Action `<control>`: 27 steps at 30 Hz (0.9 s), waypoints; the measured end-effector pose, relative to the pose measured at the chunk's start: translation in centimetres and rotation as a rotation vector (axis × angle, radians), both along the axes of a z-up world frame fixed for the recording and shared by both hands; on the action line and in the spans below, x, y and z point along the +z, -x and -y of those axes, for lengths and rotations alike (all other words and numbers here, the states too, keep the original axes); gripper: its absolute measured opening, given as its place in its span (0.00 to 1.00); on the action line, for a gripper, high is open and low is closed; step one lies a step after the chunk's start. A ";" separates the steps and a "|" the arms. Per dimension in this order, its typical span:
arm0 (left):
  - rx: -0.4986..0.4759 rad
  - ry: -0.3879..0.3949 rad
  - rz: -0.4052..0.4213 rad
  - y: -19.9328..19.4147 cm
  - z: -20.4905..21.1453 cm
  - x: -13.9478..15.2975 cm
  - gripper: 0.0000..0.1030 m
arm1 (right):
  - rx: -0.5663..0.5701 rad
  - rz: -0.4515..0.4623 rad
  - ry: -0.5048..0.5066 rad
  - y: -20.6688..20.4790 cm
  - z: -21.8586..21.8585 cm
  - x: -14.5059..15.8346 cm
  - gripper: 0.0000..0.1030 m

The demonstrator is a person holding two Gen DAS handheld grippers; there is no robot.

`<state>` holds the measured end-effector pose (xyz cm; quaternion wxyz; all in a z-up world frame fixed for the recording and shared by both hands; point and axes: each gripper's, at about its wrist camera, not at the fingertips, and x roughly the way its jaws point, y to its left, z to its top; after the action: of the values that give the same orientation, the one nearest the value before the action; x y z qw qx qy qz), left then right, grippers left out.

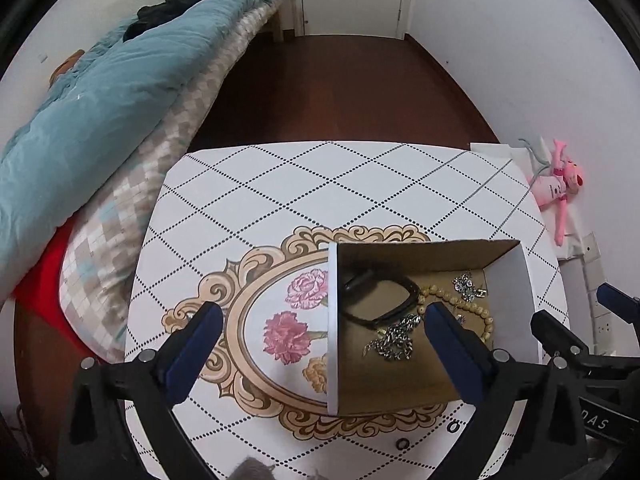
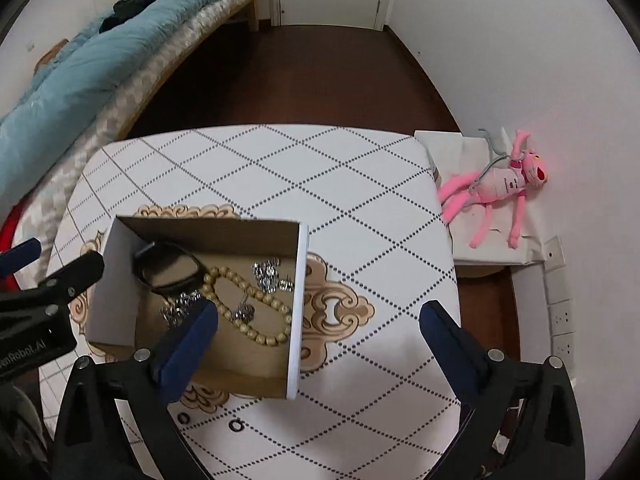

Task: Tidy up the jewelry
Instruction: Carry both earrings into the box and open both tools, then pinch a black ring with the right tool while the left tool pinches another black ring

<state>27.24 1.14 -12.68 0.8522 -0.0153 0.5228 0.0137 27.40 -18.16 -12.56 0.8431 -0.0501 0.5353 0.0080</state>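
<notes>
An open cardboard box stands on the patterned table. Inside lie a black bracelet, a tan bead string, a silver chain and small silver pieces. My left gripper is open and empty above the box's left wall. My right gripper is open and empty above the box's right wall. The right gripper's fingers also show at the right edge of the left wrist view.
A bed with a teal duvet lies left of the table. A pink plush toy lies on a white box to the right. Wall sockets line the right wall. Dark wood floor lies beyond.
</notes>
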 end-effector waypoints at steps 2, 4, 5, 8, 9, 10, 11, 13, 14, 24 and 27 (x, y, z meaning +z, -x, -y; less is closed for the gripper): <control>0.000 0.000 0.004 0.3 -0.1 0.2 1.00 | -0.006 0.008 0.001 0.3 0.1 0.2 1.00; 0.002 0.004 0.014 0.7 -0.1 0.8 1.00 | -0.014 0.022 -0.012 0.6 0.2 0.7 1.00; 0.002 0.009 0.022 1.0 -0.1 1.2 1.00 | -0.017 0.028 -0.022 0.8 0.2 1.1 1.00; 0.006 0.007 0.046 1.9 -0.2 2.5 1.00 | -0.021 0.067 -0.034 1.7 0.1 2.5 1.00; 0.008 0.010 0.053 2.3 -0.2 2.9 1.00 | -0.021 0.079 -0.039 2.1 0.0 3.1 1.00; 0.007 0.010 0.058 2.6 -0.2 3.2 1.00 | -0.022 0.090 -0.044 2.5 0.0 3.5 1.00; 0.006 0.004 0.065 3.0 -0.2 3.5 1.00 | -0.023 0.102 -0.049 3.2 0.0 4.0 1.00; 0.000 -0.014 0.058 4.1 -0.2 3.6 1.00 | -0.021 0.112 -0.057 4.3 0.0 4.4 1.00; -0.007 -0.019 0.050 4.5 0.0 3.3 1.00 | -0.019 0.114 -0.059 4.9 -0.1 4.4 1.00; -0.017 -0.033 -0.161 9.8 0.2 -5.9 1.00 | 0.009 -0.018 -0.085 9.8 -1.0 -3.3 0.87; -0.001 -0.034 -0.212 10.5 -0.2 -8.0 1.00 | 0.020 -0.068 -0.102 10.1 -1.6 -6.1 0.75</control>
<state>16.74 1.39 -20.72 0.7924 0.0011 0.6096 0.0237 17.31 -16.54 -18.63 0.8258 -0.0120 0.5621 0.0453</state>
